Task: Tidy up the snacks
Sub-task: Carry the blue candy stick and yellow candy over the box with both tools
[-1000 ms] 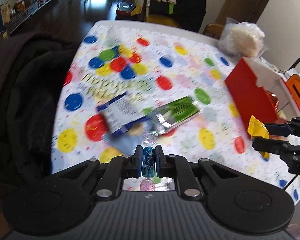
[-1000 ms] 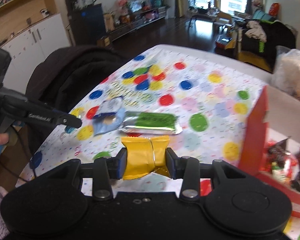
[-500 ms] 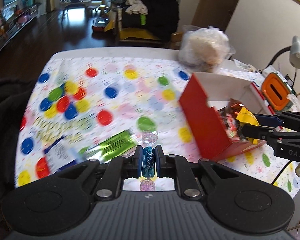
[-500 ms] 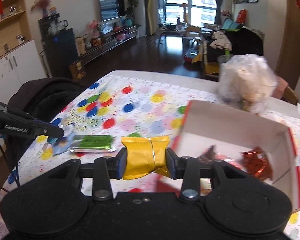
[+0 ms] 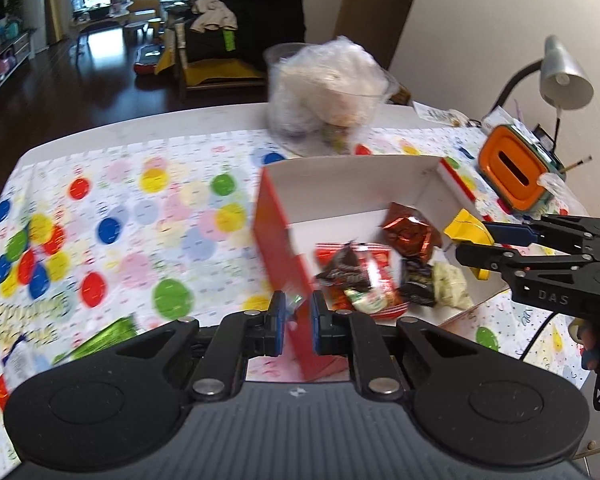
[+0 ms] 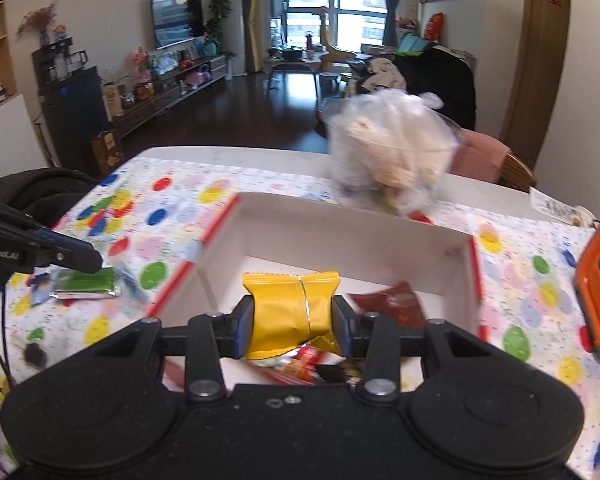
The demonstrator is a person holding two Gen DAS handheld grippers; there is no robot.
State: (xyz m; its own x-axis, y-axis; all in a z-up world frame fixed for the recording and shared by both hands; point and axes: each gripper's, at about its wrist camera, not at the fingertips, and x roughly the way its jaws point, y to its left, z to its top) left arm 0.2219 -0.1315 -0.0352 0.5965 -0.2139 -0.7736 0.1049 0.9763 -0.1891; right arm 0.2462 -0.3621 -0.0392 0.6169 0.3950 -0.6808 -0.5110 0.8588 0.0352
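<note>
The right tool (image 6: 294,320) is clamped on a yellow packet (image 6: 290,314) and hangs over the box (image 5: 352,184), inside its near wall. The drop there looks safe, though the packet would land on the snacks piled at the near end and could slide off them.

The left tool (image 5: 296,322) is nearly shut. A wisp of clear wrapper (image 5: 290,300) shows between its pads, so it seems to hold a small candy, but blur hides most of it. This tool sits over the box's red left wall (image 5: 278,248), not over the inside. Released here, the candy could strike the rim and fall outside onto the tabletop (image 5: 148,216). If lowered, the tool could knock the wall and shove the light box.

The two tools are close at the box, so a clash is possible. A green packet (image 6: 86,282) lies left of the box, not yet gathered.
</note>
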